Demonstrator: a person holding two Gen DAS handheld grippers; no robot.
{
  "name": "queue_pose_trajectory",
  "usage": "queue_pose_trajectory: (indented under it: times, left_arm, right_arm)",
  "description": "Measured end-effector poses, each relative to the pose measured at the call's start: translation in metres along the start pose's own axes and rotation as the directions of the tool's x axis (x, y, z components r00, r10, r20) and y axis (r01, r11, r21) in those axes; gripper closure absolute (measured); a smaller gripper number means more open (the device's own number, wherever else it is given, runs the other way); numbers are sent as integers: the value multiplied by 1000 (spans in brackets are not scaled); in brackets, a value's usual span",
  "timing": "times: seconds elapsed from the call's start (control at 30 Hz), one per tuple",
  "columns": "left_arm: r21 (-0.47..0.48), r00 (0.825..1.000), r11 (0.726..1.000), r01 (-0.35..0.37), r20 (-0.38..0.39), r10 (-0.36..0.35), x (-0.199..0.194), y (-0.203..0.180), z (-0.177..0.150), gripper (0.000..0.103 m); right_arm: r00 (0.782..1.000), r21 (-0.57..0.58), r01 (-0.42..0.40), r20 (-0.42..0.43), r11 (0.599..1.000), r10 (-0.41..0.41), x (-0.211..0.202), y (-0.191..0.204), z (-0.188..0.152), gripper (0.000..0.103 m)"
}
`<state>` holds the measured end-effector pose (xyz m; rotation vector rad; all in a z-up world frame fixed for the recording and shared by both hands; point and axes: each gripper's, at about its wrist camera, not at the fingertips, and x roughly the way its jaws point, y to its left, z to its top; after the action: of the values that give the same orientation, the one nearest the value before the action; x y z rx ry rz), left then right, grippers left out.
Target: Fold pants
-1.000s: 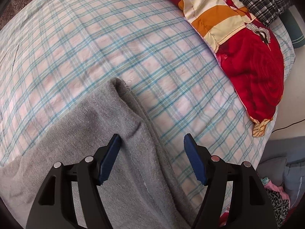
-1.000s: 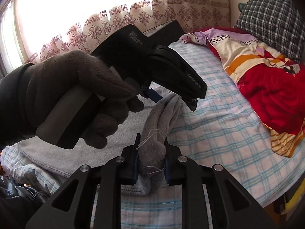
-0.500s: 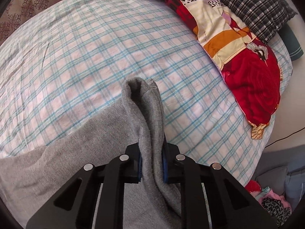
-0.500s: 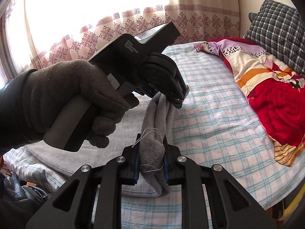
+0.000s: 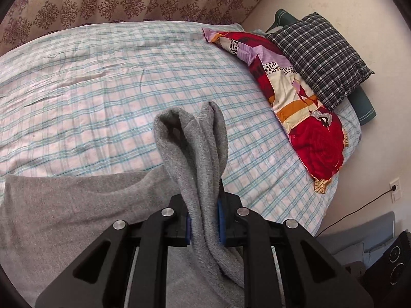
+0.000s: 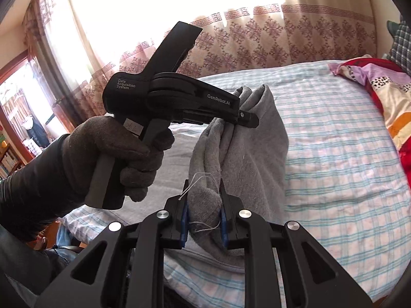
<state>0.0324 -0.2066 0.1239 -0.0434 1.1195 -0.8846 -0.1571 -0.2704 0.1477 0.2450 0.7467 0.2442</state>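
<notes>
The grey knit pants (image 5: 195, 159) lie partly on the checked bed sheet (image 5: 102, 89). My left gripper (image 5: 204, 225) is shut on a bunched end of the pants and holds it lifted above the bed. My right gripper (image 6: 203, 225) is shut on another bunched end of the pants (image 6: 244, 148), with loose white threads hanging at the pads. The left gripper (image 6: 246, 118) also shows in the right wrist view, held by a gloved hand (image 6: 108, 151), pinching the cloth just beyond my right gripper.
A red and patterned quilt (image 5: 316, 133) and a dark checked pillow (image 5: 321, 59) lie along the bed's right side. A patterned curtain (image 6: 257, 41) hangs behind the bed. A wall socket with a cable (image 5: 394, 190) is at the right.
My left gripper closed on the pants end and lifted it off the bed. The right gripper rose with its end, and both ends now hang higher above the sheet.
</notes>
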Motion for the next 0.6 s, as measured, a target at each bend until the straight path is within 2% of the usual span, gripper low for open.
queue_pose_trajectory:
  times: [0.17, 0.33, 0.6]
  left_arm:
    - [-78, 999, 997, 19, 50, -15, -22, 55, -24, 88]
    - [-135, 997, 990, 33, 71, -24, -35, 105, -43, 88]
    - [-190, 994, 979, 69, 101, -51, -45, 165, -68, 88]
  right_arm:
    - [996, -43, -56, -67, 998, 53, 39, 36, 0, 85]
    - [982, -75, -111, -159, 991, 98, 78, 65, -5, 85]
    - [957, -111, -141, -268, 984, 107, 125, 101, -11, 85]
